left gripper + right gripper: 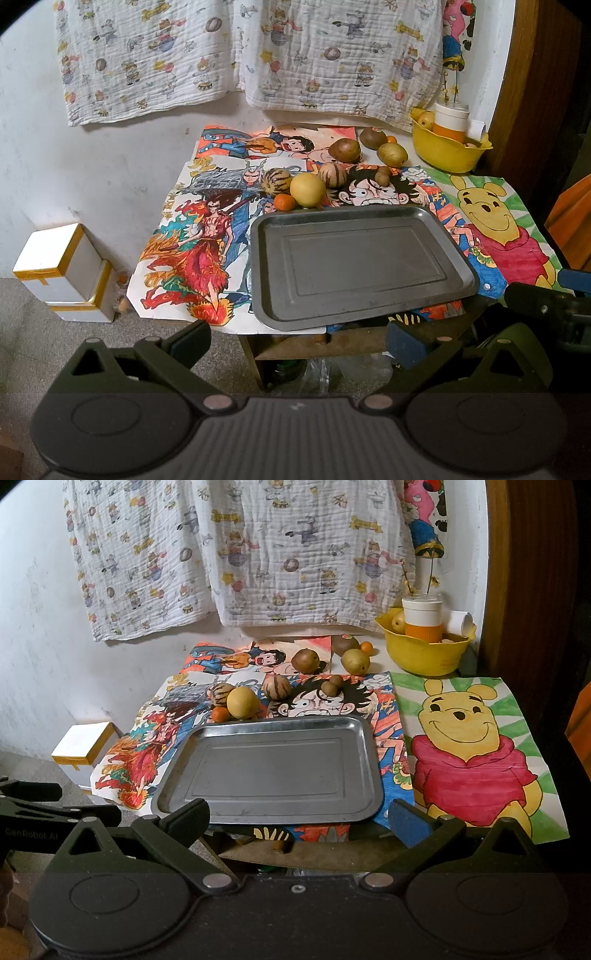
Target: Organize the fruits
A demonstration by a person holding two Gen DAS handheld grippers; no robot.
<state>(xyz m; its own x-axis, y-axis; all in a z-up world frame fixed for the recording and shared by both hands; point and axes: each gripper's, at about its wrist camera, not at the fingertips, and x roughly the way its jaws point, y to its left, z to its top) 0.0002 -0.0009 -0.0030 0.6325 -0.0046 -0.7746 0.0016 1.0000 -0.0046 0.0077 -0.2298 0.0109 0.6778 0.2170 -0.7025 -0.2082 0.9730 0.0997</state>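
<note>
A bare metal tray (273,306) (177,797) lies on a small table covered with cartoon drawings. Behind it sit several fruits: a yellow round fruit (307,189) (243,703), a small orange (284,202) (220,713), two striped melons (276,180) (331,173) (276,687), brownish pears (344,149) (392,154) (305,660) (355,661) and two small kiwis (382,176) (329,688). My left gripper (297,341) is open, hanging before the table's front edge. My right gripper (299,818) is open over the tray's near rim. Nothing is between either pair of fingers.
A yellow bowl (445,149) (424,653) at the back right holds a white and orange cup and a fruit. A printed cloth (258,55) hangs on the wall behind. White boxes (61,269) stand on the floor at left. A wooden panel (535,92) borders the right.
</note>
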